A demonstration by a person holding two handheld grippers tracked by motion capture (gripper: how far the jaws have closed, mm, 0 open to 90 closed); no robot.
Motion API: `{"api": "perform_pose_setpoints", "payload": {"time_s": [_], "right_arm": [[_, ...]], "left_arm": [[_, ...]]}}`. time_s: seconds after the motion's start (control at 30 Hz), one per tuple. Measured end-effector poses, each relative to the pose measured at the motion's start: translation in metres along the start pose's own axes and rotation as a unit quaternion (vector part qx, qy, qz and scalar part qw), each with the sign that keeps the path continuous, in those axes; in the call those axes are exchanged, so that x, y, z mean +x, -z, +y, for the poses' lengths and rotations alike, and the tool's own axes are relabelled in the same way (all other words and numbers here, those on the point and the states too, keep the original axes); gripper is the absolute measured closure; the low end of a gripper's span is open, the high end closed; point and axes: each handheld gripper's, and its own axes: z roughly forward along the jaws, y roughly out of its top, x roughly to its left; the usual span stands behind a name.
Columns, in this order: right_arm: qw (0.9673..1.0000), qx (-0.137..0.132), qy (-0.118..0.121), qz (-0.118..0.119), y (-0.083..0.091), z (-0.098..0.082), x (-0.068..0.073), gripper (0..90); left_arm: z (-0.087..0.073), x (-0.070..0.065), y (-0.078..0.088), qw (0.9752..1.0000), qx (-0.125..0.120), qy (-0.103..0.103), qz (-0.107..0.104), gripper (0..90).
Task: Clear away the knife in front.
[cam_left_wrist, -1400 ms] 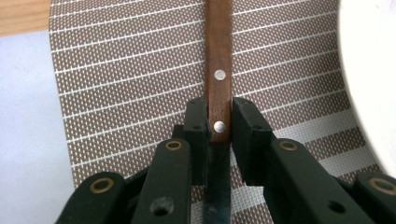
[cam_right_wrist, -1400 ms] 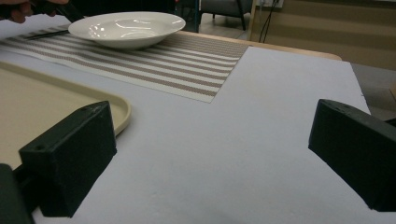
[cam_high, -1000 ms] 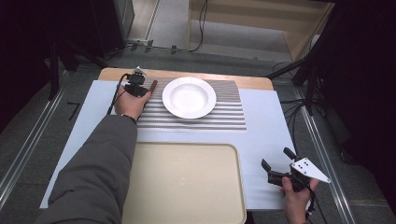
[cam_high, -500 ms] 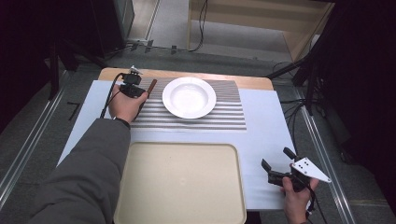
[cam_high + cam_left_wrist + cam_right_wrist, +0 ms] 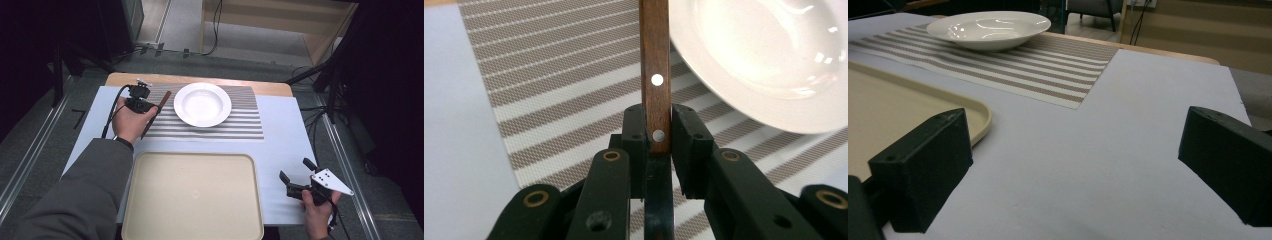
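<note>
L gripper (image 5: 656,135) clamped on brown wooden handle (image 5: 655,60) w/ two metal rivets; handle runs straight up betw. the jaws in left gripper view, just beside rim of white plate (image 5: 769,55), over striped placemat (image 5: 554,85). Can't tell what tool the handle belongs to; far end cut off by frame.

In high view: L hand (image 5: 131,122) at placemat's left edge, handle (image 5: 155,114) seen as thin dark strip angled toward plate's left side, near rim, contact w/ mat unclear. Plate (image 5: 202,104) sits on placemat (image 5: 225,125) at far-centre of table. Beige tray (image 5: 192,197) near edge, centre, just beside mat's near border. Pale blue-white sheet (image 5: 285,135) covers table under all.

R gripper (image 5: 299,179) held low at near-right, well apart from tray's right rim; R hand (image 5: 316,210) below it. Jaws spread wide in right gripper view, nothing betw. them, bare sheet (image 5: 1108,150) under. Tray corner (image 5: 975,112) at left, plate (image 5: 988,27) far off.
</note>
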Motion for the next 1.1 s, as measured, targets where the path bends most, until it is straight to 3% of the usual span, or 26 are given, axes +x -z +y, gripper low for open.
{"api": "perform_pose_setpoints", "payload": {"time_s": [0.17, 0.33, 0.47, 1.1], "right_arm": [[1.0000, 0.001, 0.001, 0.002, 0.000, 0.000, 0.000, 0.0], [1.0000, 0.001, 0.002, 0.002, -0.001, 0.000, 0.000, 0.0], [1.0000, 0.000, 0.004, 0.003, -0.001, 0.000, 0.000, 0.0], [1.0000, 0.002, 0.008, 0.003, -0.001, 0.000, 0.000, 0.0]], "left_arm": [[-0.008, -0.006, 0.008, 0.9999, -0.007, 0.001, -0.015, 76.3], [-0.016, -0.014, 0.015, 0.9997, -0.007, -0.019, -0.012, 76.3], [-0.025, -0.018, 0.024, 0.9993, -0.013, -0.023, -0.027, 76.2], [-0.067, -0.039, 0.047, 0.9976, -0.024, -0.050, -0.040, 76.2]]}}
